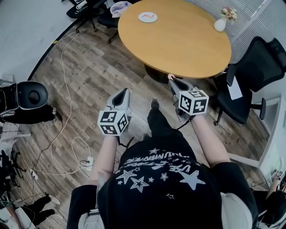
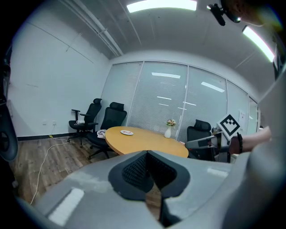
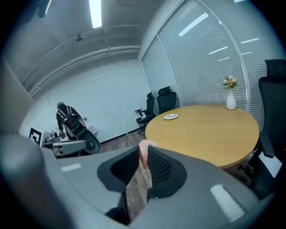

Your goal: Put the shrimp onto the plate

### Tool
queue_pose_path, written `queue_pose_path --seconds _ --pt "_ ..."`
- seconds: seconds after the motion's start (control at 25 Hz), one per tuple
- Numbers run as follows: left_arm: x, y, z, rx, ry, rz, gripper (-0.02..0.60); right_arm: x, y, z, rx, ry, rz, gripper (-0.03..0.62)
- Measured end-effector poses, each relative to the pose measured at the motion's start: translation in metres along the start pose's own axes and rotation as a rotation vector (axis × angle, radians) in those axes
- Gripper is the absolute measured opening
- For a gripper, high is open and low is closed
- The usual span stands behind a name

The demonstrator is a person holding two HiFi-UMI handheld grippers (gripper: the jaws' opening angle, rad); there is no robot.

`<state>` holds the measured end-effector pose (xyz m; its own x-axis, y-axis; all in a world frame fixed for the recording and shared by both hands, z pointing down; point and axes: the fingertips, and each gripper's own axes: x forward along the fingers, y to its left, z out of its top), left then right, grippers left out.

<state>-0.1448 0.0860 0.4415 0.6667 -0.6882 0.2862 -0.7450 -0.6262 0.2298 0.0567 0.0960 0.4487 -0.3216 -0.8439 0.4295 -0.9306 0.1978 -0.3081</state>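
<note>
A pink shrimp point(image 3: 144, 153) is pinched between the pads of my right gripper point(image 3: 142, 151), its end sticking out past the tips. In the head view this gripper point(image 1: 173, 80) hangs over the floor just short of the near edge of the round wooden table point(image 1: 187, 44), the shrimp point(image 1: 170, 76) at its tip. The white plate point(image 1: 147, 17) lies at the table's far left, with something red on it; the same plate point(image 3: 170, 116) shows small and distant past the jaws. My left gripper point(image 1: 121, 92) is shut and holds nothing; it hovers over the wooden floor left of the table.
A white vase with flowers point(image 1: 221, 21) stands at the table's far right. A black office chair point(image 1: 254, 71) sits right of the table, more chairs point(image 1: 94, 9) at its far left. Cables and a power strip point(image 1: 87, 161) lie on the floor at left.
</note>
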Motion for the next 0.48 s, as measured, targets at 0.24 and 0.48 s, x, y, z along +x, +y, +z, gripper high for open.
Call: queue_pose_path --seconds 0.24,0.48 --pt "0.025 0.027 0.014 0.045 0.008 0.027 0.002 0.044 -0.009 0.021 0.015 -0.003 0.031 0.060" --pt "0.069 0.062 0.042 0.041 -0.005 0.053 0.002 0.095 -0.026 0.061 0.009 -0.027 0.059 0.060"
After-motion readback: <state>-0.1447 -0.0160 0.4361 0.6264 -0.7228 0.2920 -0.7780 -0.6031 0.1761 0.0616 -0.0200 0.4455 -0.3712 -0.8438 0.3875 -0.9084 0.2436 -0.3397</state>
